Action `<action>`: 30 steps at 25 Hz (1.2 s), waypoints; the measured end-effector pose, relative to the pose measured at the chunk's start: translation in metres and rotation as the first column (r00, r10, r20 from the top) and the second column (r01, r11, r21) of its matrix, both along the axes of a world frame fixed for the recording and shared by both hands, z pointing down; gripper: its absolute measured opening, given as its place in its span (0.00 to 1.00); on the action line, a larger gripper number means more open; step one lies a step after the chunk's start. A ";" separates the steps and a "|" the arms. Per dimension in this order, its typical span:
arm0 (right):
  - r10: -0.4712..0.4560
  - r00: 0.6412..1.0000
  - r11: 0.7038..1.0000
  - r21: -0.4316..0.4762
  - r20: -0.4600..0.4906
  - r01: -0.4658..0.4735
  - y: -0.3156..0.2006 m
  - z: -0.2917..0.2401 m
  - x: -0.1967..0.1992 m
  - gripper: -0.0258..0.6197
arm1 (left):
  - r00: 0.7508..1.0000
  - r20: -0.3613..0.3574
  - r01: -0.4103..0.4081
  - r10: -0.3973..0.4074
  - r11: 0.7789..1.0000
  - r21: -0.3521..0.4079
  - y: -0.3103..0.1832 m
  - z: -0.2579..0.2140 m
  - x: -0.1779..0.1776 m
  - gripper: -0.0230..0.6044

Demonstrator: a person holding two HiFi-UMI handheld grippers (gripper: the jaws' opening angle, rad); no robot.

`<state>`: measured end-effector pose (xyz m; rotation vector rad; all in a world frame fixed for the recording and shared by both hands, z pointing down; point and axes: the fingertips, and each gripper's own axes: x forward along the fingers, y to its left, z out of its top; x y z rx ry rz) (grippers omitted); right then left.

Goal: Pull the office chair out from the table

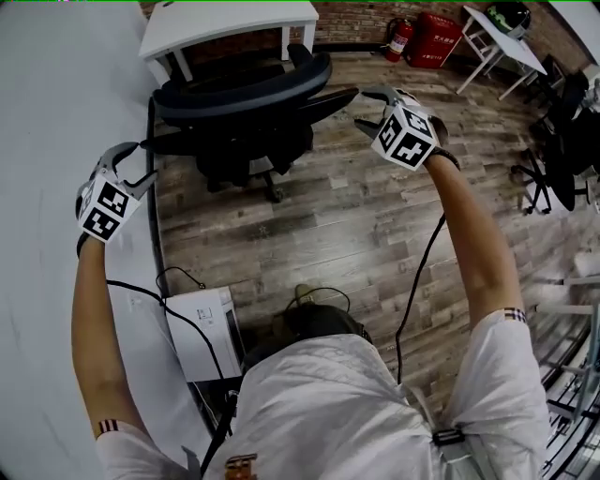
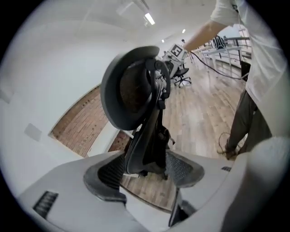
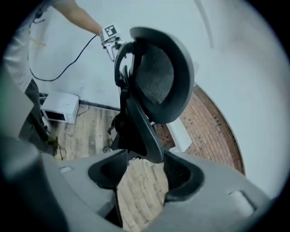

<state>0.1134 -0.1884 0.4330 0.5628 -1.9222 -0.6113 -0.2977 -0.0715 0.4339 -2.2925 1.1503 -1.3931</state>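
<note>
The office chair (image 1: 248,103) is standing on the wood floor (image 1: 356,234), just ahead of both my pairs of jaws. The white table (image 1: 234,23) is sitting beyond it. I am holding my left gripper (image 1: 145,161) by one side of the chair's back and my right gripper (image 1: 361,108) by the other side, so a pull would be coming evenly from both. Both pairs of jaws are gaping wide and pinching nothing. The back's edge is showing between them, not touching the pads. I am guessing the chair is already out far enough.
</note>
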 end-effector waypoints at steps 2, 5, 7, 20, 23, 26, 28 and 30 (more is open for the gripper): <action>0.026 0.995 1.000 -0.007 0.097 -0.025 0.027 -0.014 -0.007 0.41 | 0.993 -0.120 0.009 -0.005 0.999 0.037 0.018 -0.013 0.009 0.48; 0.050 0.960 0.999 -0.020 0.275 -0.047 0.068 -0.037 -0.021 0.39 | 0.933 -0.360 0.025 0.010 0.995 0.093 0.049 -0.040 0.038 0.47; 0.055 0.921 0.998 -0.024 0.384 -0.050 0.096 -0.051 -0.031 0.34 | 0.853 -0.520 0.026 0.048 0.991 0.133 0.071 -0.062 0.064 0.47; -0.006 0.490 0.998 -0.027 0.871 0.060 0.205 -0.144 -0.068 0.04 | 0.492 -0.834 0.057 0.250 0.947 0.317 0.139 -0.158 0.206 0.24; -0.019 0.426 0.994 -0.029 0.904 0.106 0.223 -0.152 -0.070 0.04 | 0.454 -0.846 0.064 0.281 0.936 0.345 0.149 -0.171 0.233 0.18; -0.023 0.369 0.990 -0.029 0.929 0.136 0.236 -0.160 -0.069 0.04 | 0.421 -0.853 0.069 0.308 0.927 0.369 0.160 -0.183 0.255 0.13; -0.029 0.336 0.988 -0.024 0.941 0.152 0.244 -0.166 -0.069 0.04 | 0.396 -0.862 0.077 0.317 0.924 0.375 0.165 -0.189 0.264 0.10; -0.041 0.310 0.985 -0.013 0.950 0.170 0.253 -0.172 -0.070 0.04 | 0.374 -0.870 0.086 0.321 0.922 0.377 0.171 -0.193 0.271 0.06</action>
